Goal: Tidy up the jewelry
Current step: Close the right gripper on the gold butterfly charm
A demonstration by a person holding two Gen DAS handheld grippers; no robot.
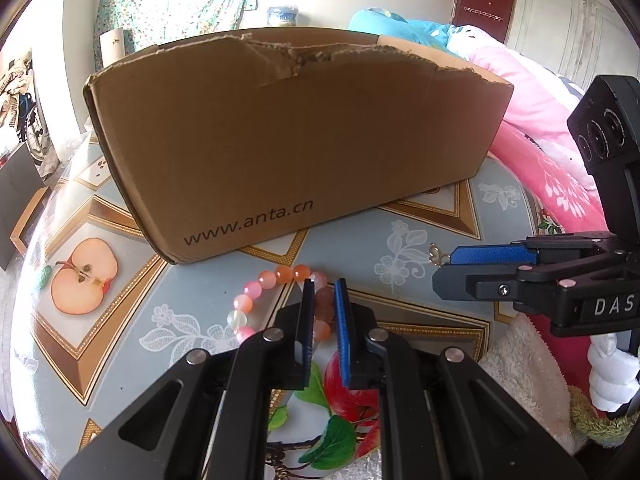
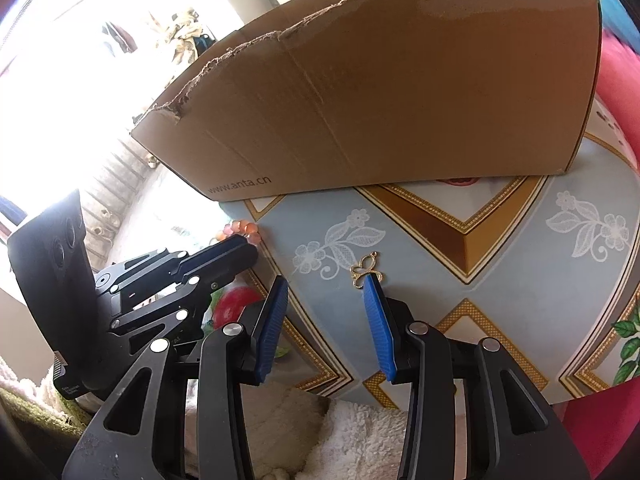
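While the left gripper (image 1: pixel 324 285) pinches the bead bracelet (image 1: pixel 256 300), the half-open right gripper (image 2: pixel 326 280) nears the gold pendant (image 2: pixel 366 269) — empty.

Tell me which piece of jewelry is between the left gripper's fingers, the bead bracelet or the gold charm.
The pink-and-orange bead bracelet. The left gripper is closed on its beads, while the gold butterfly charm lies loose on the table by the right gripper.

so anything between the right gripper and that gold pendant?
Nothing visible. The gold pendant lies on bare tablecloth just beyond the right gripper, by its right fingertip. Its jaws are open and empty.
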